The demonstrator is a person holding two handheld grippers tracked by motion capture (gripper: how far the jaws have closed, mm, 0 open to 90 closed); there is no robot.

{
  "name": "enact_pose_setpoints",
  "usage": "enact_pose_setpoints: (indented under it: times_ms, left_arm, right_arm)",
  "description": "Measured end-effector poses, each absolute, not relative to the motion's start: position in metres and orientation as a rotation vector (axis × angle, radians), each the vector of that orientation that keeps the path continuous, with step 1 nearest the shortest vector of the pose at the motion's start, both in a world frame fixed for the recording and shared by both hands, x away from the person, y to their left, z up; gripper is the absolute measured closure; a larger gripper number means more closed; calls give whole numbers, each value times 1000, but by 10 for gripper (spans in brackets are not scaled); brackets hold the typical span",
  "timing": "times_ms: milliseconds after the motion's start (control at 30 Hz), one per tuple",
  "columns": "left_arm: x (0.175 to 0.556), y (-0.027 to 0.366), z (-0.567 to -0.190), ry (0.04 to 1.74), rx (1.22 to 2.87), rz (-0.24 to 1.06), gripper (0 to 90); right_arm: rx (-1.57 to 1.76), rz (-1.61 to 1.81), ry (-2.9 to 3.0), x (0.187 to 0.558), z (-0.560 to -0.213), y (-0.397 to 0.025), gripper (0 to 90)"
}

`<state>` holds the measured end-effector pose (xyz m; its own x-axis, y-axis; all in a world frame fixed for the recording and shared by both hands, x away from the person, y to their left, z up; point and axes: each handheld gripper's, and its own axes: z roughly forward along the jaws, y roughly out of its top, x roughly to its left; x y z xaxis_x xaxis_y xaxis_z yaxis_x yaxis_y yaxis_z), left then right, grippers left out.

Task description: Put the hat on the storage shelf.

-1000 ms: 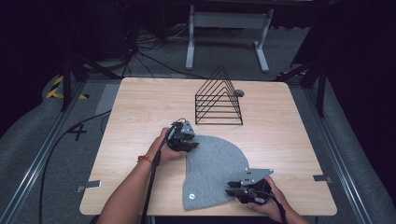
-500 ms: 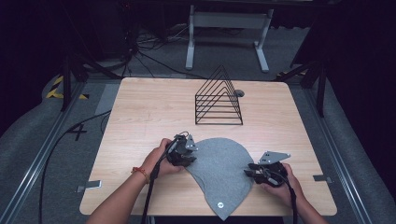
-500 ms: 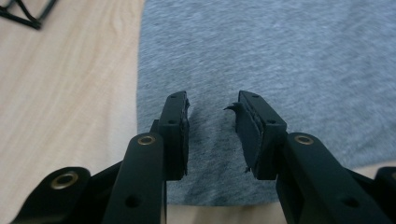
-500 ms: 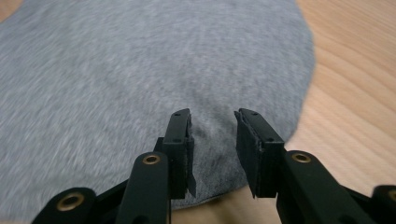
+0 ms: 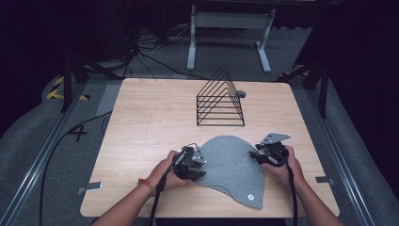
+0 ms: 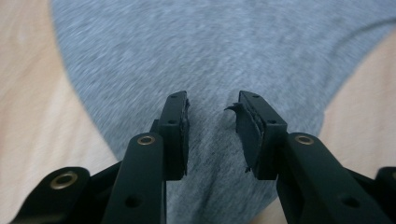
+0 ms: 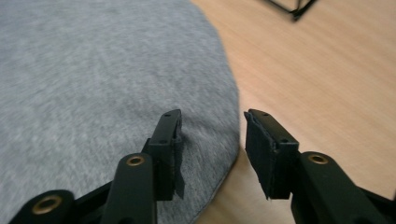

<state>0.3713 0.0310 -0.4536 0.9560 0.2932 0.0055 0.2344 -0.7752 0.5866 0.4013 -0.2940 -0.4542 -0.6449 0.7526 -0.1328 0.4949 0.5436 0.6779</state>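
A grey cloth with a small white tag at its front corner lies flat on the wooden table. My left gripper rests at the cloth's left edge. In the left gripper view the left gripper is open, with its jaws just above the cloth and nothing between them. My right gripper sits at the cloth's right edge. In the right gripper view the right gripper is open and straddles the edge of the cloth.
A black wire rack shaped like a triangle stands at the back middle of the table, with a small grey disc behind it. Bare wood lies to the left. Cables and a metal stand are on the floor beyond the table.
The cloth has turned, and its tagged corner has swung to the right. My right gripper moved from the front edge back along the cloth's right side. My left gripper came nearer to me.
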Motion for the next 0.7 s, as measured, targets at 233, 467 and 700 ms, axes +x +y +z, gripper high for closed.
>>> enact_pose_setpoints:
  times_ms: [233, 467, 700]
  left_arm:
    - [352, 9, -454, 281, 2498, 87, 577]
    - [367, 20, -450, 407, 2442, 173, 456]
    - [413, 27, -450, 583, 2389, 267, 349]
  right_arm:
    - [1070, 854, 2306, 402, -455, -300, 480]
    - [1105, 897, 2341, 378, -445, -316, 439]
    - [1159, 858, 2378, 372, -449, -318, 406]
